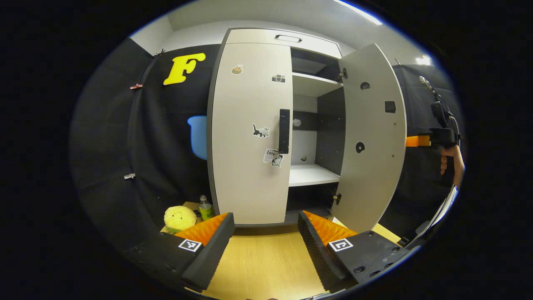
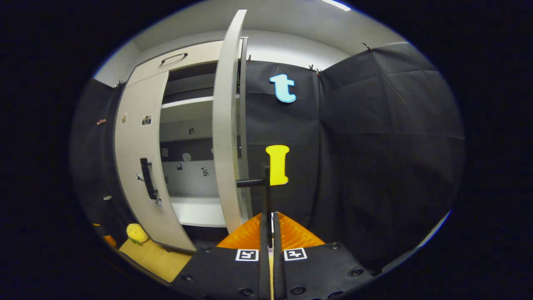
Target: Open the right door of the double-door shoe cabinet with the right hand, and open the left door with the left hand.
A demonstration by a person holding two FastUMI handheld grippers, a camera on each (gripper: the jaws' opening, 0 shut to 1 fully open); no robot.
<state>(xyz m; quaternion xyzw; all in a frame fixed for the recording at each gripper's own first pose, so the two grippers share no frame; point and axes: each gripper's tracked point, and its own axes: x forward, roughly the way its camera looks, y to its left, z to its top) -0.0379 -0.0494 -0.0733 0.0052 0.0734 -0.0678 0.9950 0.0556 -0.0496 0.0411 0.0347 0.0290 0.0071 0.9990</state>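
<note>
The shoe cabinet (image 1: 258, 37) stands upright at the far edge of the worktop (image 1: 262, 262), its right door (image 1: 370, 137) swung wide toward the viewer — the left door (image 1: 250, 133) flush shut, its vertical handle (image 1: 284, 131) untouched. The left claw (image 1: 264, 227) hangs released before it; the right claw (image 2: 270, 221) is clenched on the right door's handle (image 2: 266, 187).

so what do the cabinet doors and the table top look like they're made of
Left door: matt off-white board, probably laminated; flat and even, stickers lying smooth on it. Right door, swung open: same board, drilled holes inside. Table top: pale wood-grain surface, possibly veneer or laminate.
</note>
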